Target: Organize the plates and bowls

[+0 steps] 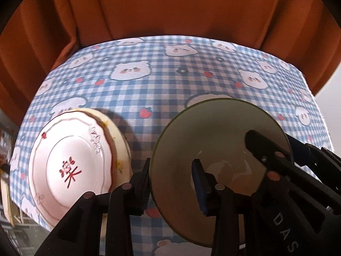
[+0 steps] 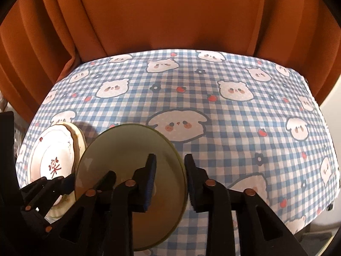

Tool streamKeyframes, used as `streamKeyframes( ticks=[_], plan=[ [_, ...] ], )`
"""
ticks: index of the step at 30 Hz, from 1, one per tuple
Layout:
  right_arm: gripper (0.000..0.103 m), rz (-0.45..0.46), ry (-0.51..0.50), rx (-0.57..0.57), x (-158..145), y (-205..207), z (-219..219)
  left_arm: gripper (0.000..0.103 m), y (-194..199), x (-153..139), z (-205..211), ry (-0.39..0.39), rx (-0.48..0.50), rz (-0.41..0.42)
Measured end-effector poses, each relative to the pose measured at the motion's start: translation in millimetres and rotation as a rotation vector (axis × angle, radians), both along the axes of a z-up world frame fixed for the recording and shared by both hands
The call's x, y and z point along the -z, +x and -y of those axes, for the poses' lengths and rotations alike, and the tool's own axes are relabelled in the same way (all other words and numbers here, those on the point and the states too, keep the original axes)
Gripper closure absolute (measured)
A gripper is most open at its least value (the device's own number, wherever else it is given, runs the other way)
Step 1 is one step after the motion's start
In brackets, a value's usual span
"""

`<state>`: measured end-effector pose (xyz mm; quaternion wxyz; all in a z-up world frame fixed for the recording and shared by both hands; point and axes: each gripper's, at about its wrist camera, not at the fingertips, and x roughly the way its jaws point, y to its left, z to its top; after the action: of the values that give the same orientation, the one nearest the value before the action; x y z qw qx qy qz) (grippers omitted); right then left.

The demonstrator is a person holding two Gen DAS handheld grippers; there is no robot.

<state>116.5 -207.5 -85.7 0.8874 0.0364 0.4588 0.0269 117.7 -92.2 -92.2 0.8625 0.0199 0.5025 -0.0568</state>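
Observation:
An olive-green bowl (image 1: 213, 128) is in front of both grippers over the checked cloth; whether it rests on the cloth I cannot tell. My left gripper (image 1: 172, 170) straddles its left rim, one finger outside and one inside, and the pads do not press the wall. My right gripper (image 2: 170, 157) straddles the bowl's (image 2: 127, 149) right rim in the same way, with a gap beside the inner finger. Left of the bowl, a pink-white plate (image 1: 70, 166) with a red character lies on a cream flowered plate (image 1: 120, 143).
The table wears a blue-and-white checked cloth (image 2: 234, 128) printed with bears and strawberries. An orange curtain (image 2: 170, 21) hangs close behind its far edge. The cloth's right edge (image 2: 332, 160) drops off. The plate stack (image 2: 53, 160) sits near the left edge.

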Motion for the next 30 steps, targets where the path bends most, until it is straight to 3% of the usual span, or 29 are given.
streamKeyframes(
  ticks=[1,3,4,5,9,20,25,30],
  plan=[
    [0.063,-0.005,0.0,0.014,-0.5,-0.4,-0.8,0.064,1.7,-0.4,-1.4,-0.01,0.02,-0.006],
    [0.043,-0.011,-0.001,0.04,-1.4,-0.8,-1.8,0.054,3.9,-1.6,-4.6,-0.031,0.048,-0.014],
    [0.04,-0.013,0.001,0.056,-2.5,-0.9,-2.7,0.044,5.1,-2.6,-7.3,-0.049,0.068,-0.018],
    [0.038,-0.012,0.002,0.069,-3.6,-1.6,-4.4,0.038,5.7,-3.5,-9.5,-0.065,0.086,-0.021],
    [0.038,-0.017,-0.009,0.119,-7.5,-1.4,-11.1,0.03,10.5,-4.0,-20.1,-0.113,0.136,-0.04],
    [0.034,-0.067,-0.044,0.305,-2.2,-10.5,-9.8,0.029,24.5,14.5,-21.9,-0.212,0.257,-0.145],
    [0.034,-0.104,-0.016,0.357,7.8,-14.5,2.2,0.031,26.1,19.6,-13.9,-0.212,0.279,-0.159],
    [0.034,-0.106,-0.006,0.337,14.6,-12.0,7.2,0.031,29.2,22.8,-12.0,-0.182,0.248,-0.165]
  ],
)
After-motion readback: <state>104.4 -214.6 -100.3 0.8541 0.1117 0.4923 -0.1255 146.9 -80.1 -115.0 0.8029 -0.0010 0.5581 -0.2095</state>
